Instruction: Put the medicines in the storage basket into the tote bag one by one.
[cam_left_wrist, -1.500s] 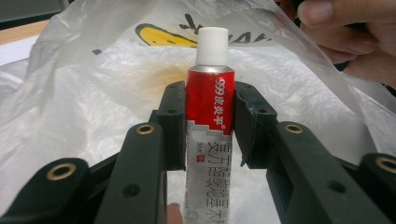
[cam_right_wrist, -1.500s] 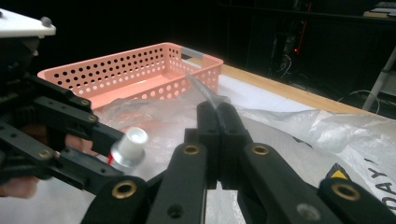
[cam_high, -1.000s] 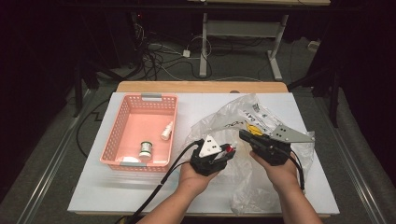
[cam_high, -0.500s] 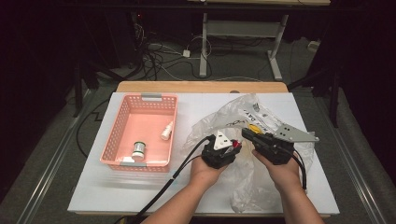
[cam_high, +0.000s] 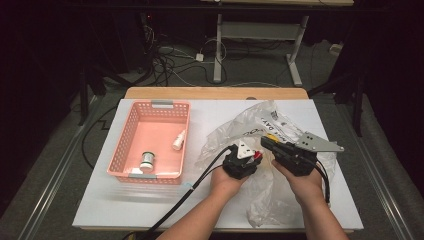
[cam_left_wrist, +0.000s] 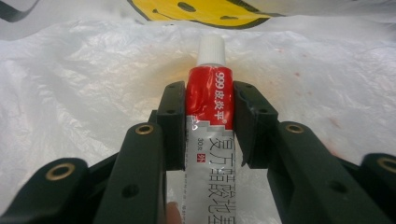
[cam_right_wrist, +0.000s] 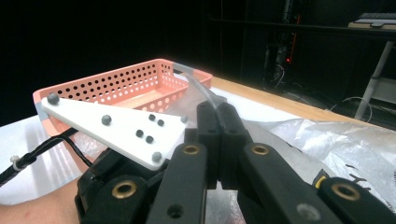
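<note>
The left gripper clamps a red-and-white soft metal ointment tube, cap toward 12 o'clock, over the crinkled clear plastic bag. The right gripper pinches the bag's thin film. The tube is probably light and dentable; holding near its shoulder suits.

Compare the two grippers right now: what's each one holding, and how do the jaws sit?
The left gripper is clamped on a red-and-silver ointment tube, jaws held apart by it; the right gripper has its jaws pressed together, pinching the edge of the clear plastic bag. The left gripper's tube points white cap first into the bag; the right gripper holds the bag's edge up. Both sit over the bag on the white table.
</note>
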